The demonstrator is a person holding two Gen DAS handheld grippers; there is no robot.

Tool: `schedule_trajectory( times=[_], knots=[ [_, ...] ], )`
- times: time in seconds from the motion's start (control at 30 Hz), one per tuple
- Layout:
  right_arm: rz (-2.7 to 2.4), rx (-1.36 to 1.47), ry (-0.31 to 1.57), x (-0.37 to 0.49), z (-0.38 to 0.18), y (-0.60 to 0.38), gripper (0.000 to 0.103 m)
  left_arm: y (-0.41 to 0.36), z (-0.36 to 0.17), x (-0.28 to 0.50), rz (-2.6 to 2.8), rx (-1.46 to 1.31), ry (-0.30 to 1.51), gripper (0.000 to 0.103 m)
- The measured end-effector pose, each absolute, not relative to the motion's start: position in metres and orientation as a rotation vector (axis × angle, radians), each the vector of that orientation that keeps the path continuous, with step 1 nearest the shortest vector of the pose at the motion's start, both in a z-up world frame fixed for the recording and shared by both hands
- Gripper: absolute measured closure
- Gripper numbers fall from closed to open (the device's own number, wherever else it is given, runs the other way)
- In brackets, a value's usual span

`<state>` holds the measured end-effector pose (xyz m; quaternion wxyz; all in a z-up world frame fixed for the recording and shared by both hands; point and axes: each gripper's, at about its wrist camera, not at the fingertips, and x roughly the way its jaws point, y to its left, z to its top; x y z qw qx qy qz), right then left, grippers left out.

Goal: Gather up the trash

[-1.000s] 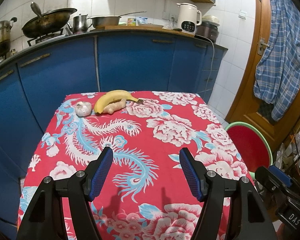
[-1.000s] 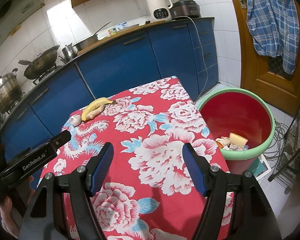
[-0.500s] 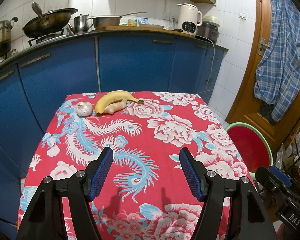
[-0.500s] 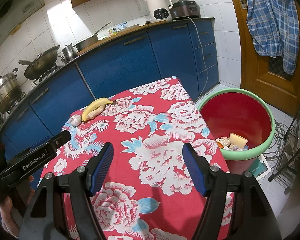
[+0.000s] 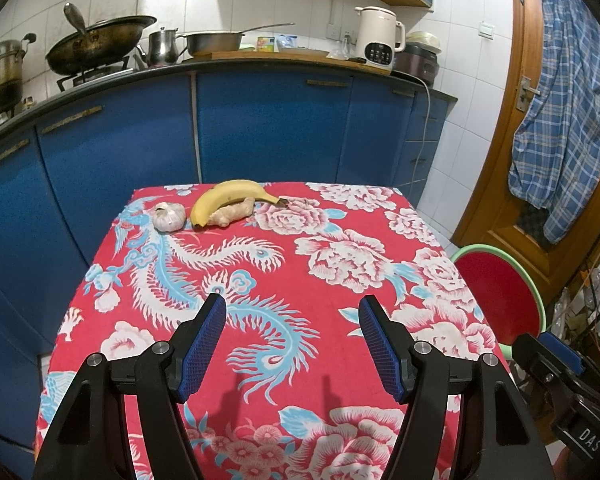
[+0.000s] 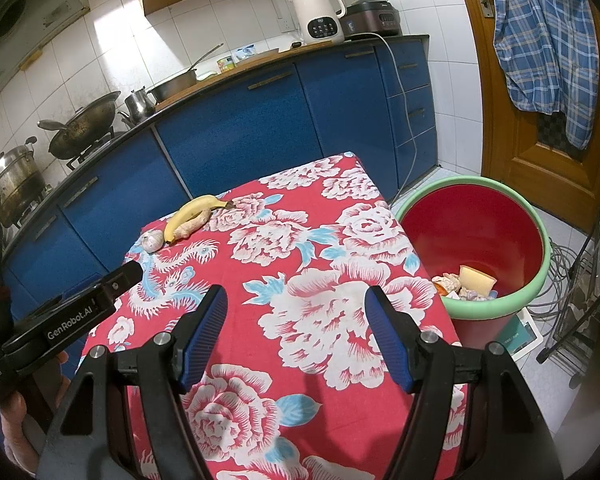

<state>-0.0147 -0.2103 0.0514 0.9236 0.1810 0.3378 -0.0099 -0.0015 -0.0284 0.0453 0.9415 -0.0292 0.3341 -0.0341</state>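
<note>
The left wrist view looks level and forward from the near edge of the red floral-clothed tabletop toward the blue kitchen cabinets at 12 o'clock. The right wrist view sits higher and further right, tilted down, aimed toward 11 o'clock. Both share the tabletop, cabinets and the red green-rimmed plastic bin.

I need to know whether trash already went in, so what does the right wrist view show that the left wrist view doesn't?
Only the right wrist view looks into the red bin, showing scraps at its bottom, and the open right gripper. Only the left wrist view shows the open left gripper's blue pads. Both show the banana, ginger and garlic on the far side of the floral tablecloth.
</note>
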Motion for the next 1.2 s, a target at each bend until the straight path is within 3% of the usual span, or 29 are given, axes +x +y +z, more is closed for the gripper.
schedule_trajectory(
  times=[1.2],
  knots=[
    [-0.021, 0.368, 0.695, -0.0145, 0.0506, -0.2087, 0.031, -0.0244, 0.0428, -0.0045, -0.066, -0.064, 0.685, 0.033]
  ],
)
